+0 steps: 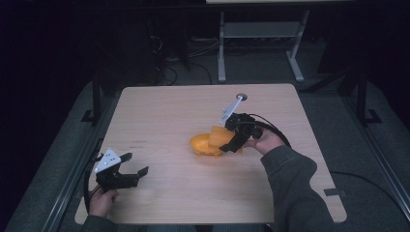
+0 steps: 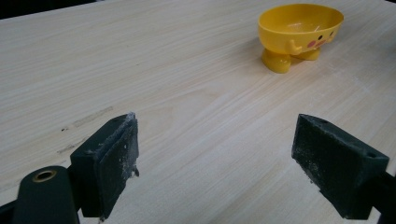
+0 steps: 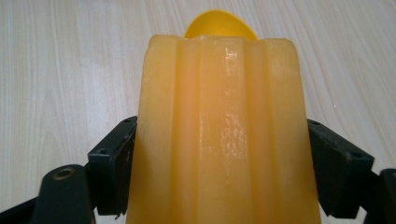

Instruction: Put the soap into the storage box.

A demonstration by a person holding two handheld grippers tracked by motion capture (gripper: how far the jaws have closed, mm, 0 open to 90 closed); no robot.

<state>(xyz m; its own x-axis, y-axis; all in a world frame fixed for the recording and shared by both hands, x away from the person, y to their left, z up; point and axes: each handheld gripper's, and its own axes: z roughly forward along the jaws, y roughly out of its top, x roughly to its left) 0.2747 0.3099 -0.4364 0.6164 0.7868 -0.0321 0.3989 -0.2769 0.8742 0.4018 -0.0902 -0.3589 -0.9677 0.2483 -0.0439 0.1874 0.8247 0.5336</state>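
A yellow footed bowl [image 1: 199, 144] with a cartoon face stands near the middle of the wooden table [image 1: 159, 111]. My right gripper [image 1: 231, 141] is shut on a pale orange ribbed block [image 1: 218, 136], held tilted right beside the bowl's right rim. In the right gripper view the block [image 3: 222, 130] sits between both jaws of that gripper [image 3: 222, 163], and the bowl's rim [image 3: 219, 22] peeks out behind it. My left gripper [image 1: 137, 163] hovers open and empty near the table's front left. In the left gripper view [image 2: 215, 158] the bowl [image 2: 299, 28] stands far ahead.
A small round grommet [image 1: 241, 96] sits near the table's far edge. Behind the table stands a grey metal frame [image 1: 261, 34] on a dark floor. A black cable [image 1: 367, 179] trails off the right side. Bare tabletop lies between the two grippers.
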